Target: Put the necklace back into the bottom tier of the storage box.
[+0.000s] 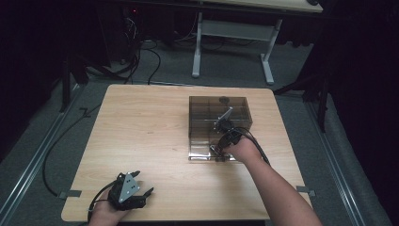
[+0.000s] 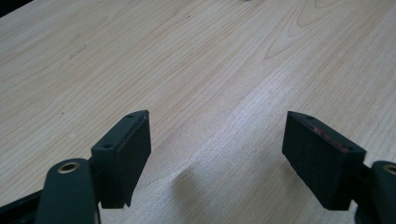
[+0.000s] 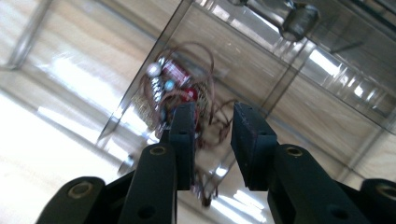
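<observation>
The right gripper (image 3: 212,140) is seen with its jaws partly apart, a narrow gap left between the pads; whether anything is actually pinched cannot be told, though thin reddish-brown wires of a small wired bundle (image 3: 180,91) pass through that gap. In the high view this gripper (image 1: 225,141) is held at the near, open end of a smoked transparent plastic box (image 1: 218,123), which stands on the right half of the wooden table (image 1: 141,136), nearer the far edge than the near one. The bundle, a red component with pale round beads and loose looping leads, lies just inside the box against a clear partition wall (image 3: 154,70). A small dark cylindrical piece (image 3: 301,18) is visible deeper in the box.

The bundle is judged to be very light, limp in its wires and easily snagged or bent. Hold would best be taken on the firmer red body rather than on the leads, which could pull loose or slip between the pads. The glossy box walls are likely to be slippery and light enough to shift if pushed.

The left gripper (image 2: 217,154) is released, its jaws wide apart over bare wood, and it is rested near the table's near left corner (image 1: 128,190), well apart from the box.
</observation>
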Tool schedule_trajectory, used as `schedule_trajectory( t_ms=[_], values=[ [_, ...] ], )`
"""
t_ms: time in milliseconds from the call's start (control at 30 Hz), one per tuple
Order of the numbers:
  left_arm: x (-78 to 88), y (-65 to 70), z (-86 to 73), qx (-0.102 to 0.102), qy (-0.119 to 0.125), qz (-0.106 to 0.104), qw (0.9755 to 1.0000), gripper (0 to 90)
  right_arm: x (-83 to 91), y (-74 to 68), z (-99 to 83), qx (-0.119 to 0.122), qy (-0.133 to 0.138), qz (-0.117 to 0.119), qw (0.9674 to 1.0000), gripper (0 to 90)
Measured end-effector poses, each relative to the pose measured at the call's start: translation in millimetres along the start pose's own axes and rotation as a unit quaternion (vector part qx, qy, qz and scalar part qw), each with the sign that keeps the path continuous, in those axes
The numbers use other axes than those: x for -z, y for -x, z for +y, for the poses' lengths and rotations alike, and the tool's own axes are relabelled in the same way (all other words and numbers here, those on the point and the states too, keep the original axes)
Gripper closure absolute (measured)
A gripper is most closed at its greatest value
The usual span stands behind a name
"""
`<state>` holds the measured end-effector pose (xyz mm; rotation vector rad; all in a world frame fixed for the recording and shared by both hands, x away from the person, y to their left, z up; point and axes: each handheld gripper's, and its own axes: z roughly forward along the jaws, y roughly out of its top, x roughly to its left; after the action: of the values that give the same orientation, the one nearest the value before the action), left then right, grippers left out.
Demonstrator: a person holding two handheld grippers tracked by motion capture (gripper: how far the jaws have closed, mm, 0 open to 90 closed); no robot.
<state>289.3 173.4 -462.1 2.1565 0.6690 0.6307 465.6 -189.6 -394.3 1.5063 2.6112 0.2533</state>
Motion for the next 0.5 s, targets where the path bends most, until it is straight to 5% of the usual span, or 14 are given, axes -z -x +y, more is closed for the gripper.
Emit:
schedule_trajectory(
  t_ms=[267, 500],
  values=[
    [-0.4, 0.7, 0.3, -0.004, -0.003, 0.003, 1.0, 24.0, 20.3, 2.0, -15.6, 0.003, 0.011, 0.001, 0.9999, 72.7],
    [0.6, -0.6, -0.4, 0.005, 0.002, 0.002, 1.0, 23.7, 20.8, 0.7, -28.7, -0.005, 0.006, 0.02, 0.9998, 75.3]
  ],
)
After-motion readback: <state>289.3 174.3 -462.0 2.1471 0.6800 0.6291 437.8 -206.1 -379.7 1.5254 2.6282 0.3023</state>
